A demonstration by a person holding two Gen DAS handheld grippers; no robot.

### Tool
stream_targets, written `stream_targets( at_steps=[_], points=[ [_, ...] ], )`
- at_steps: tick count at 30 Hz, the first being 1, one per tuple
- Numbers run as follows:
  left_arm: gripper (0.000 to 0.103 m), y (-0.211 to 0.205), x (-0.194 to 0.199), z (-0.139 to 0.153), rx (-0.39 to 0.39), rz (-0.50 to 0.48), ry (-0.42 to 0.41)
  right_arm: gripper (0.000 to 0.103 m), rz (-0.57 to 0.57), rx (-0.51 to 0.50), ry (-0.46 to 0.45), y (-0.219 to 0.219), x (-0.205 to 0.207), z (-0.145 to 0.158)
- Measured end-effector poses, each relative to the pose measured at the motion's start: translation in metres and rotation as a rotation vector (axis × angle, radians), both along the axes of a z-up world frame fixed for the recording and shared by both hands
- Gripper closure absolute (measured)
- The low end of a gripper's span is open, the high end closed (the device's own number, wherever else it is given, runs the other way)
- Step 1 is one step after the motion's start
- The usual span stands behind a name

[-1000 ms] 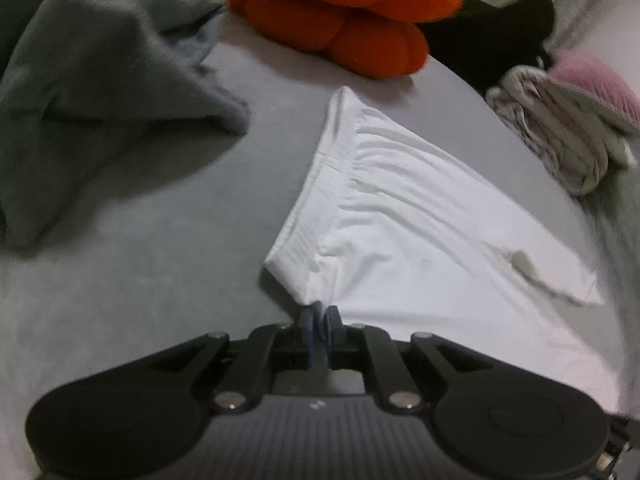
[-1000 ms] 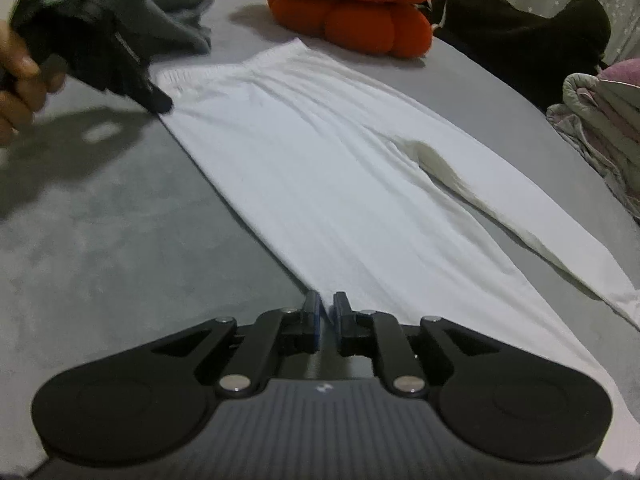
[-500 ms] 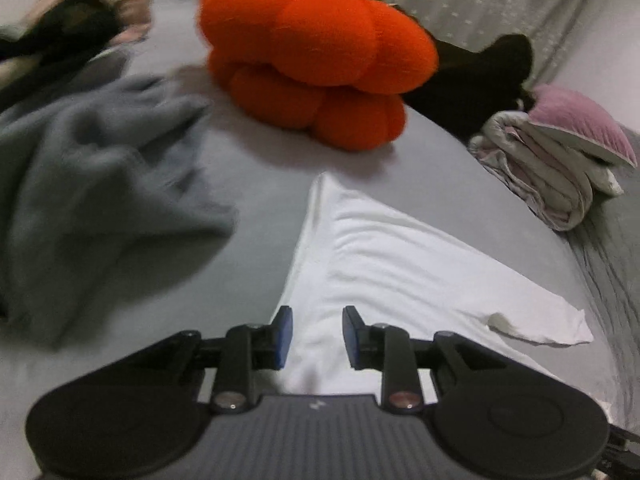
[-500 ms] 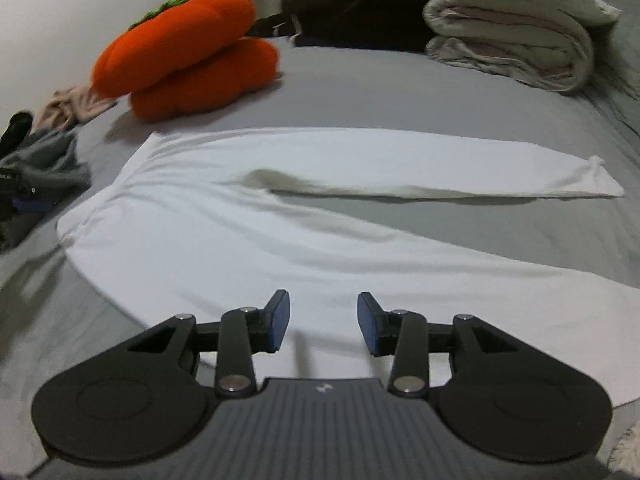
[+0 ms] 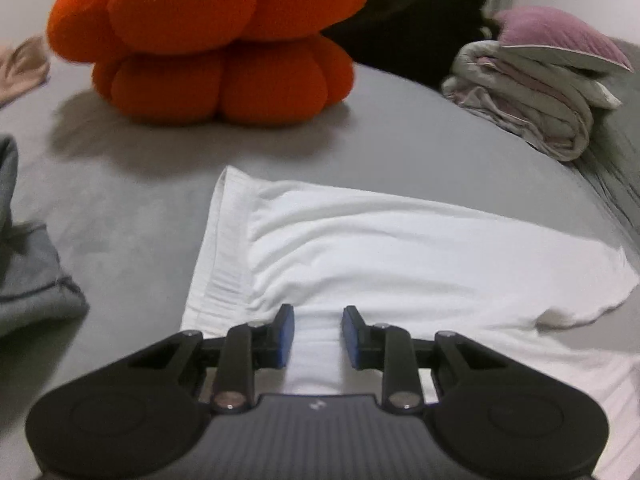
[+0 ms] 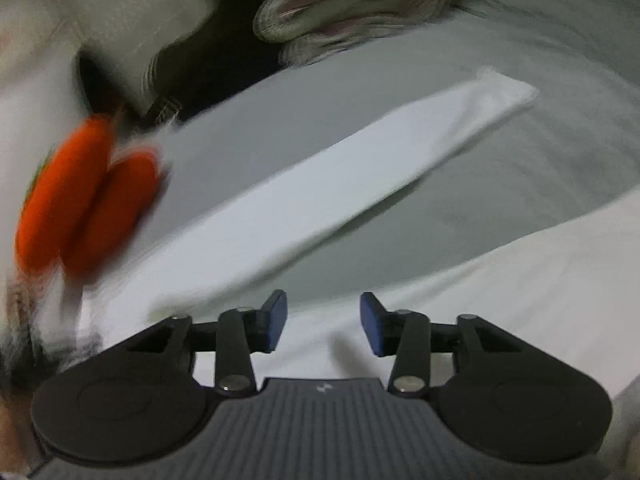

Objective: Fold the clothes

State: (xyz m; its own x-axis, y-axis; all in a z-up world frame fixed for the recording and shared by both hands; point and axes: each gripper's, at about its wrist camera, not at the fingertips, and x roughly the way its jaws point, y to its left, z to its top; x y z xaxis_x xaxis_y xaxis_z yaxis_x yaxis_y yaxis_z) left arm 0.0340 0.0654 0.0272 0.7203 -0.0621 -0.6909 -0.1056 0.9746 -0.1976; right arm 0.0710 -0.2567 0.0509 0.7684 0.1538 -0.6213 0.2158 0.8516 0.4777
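Note:
White trousers (image 5: 400, 256) lie flat on the grey bed sheet (image 5: 120, 200), their ribbed waistband (image 5: 216, 264) to the left in the left wrist view. My left gripper (image 5: 318, 334) hovers over the waist part, open, with cloth showing under the gap but not pinched. The right wrist view is blurred and tilted. One white trouser leg (image 6: 320, 196) runs up to the right there, and the other leg (image 6: 500, 288) lies under my right gripper (image 6: 323, 326). Its jaws are opening, with nothing gripped between the pads.
An orange pumpkin cushion (image 5: 212, 40) sits beyond the waistband. A grey garment (image 5: 28, 280) lies at the left and a beige one (image 5: 24, 68) at the far left. A black garment (image 5: 412, 32), folded bedding (image 5: 532, 96) and a pink pillow (image 5: 560, 36) are at the back right.
Both grippers went from shut at the trousers' edge to open. The left slid in over the waistband. The right swung along the trousers and rolled, so its view is now tilted.

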Motion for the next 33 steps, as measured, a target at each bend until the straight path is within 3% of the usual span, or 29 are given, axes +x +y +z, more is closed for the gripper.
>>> stream_targets(
  at_steps=[6,10,15,17,19,21,22,23,27,33],
  points=[
    [0.075,-0.004,0.0,0.003,0.03,-0.002,0.003,0.055,-0.357,0.108,0.0,-0.105,0.033,-0.016],
    [0.075,0.002,0.0,0.004,0.002,0.024,0.001,0.055,-0.457,0.125,-0.014,-0.153,0.055,-0.022],
    [0.077,0.012,0.001,0.005,0.012,0.102,-0.025,0.055,-0.564,0.245,-0.05,-0.194,0.077,-0.032],
    [0.077,0.012,0.0,0.005,0.014,0.112,-0.026,0.056,-0.569,0.226,-0.048,-0.199,0.088,-0.031],
    [0.077,0.013,-0.001,0.004,0.016,0.121,-0.027,0.057,-0.541,0.13,-0.029,-0.192,0.1,-0.028],
    [0.077,0.014,-0.002,0.004,0.018,0.13,-0.026,0.072,-0.514,0.016,-0.001,-0.183,0.111,-0.026],
    [0.079,0.014,-0.003,0.004,0.019,0.135,-0.025,0.095,-0.51,-0.025,0.017,-0.182,0.114,-0.027],
    [0.081,0.014,-0.003,0.004,0.02,0.139,-0.024,0.101,-0.51,-0.045,0.023,-0.181,0.112,-0.028],
    [0.089,0.021,-0.004,0.004,-0.005,0.158,-0.017,0.102,-0.524,-0.126,0.019,-0.183,0.103,-0.026],
    [0.09,0.019,-0.003,0.004,0.014,0.149,-0.011,0.102,-0.522,-0.195,0.006,-0.179,0.085,-0.03]
  ],
)
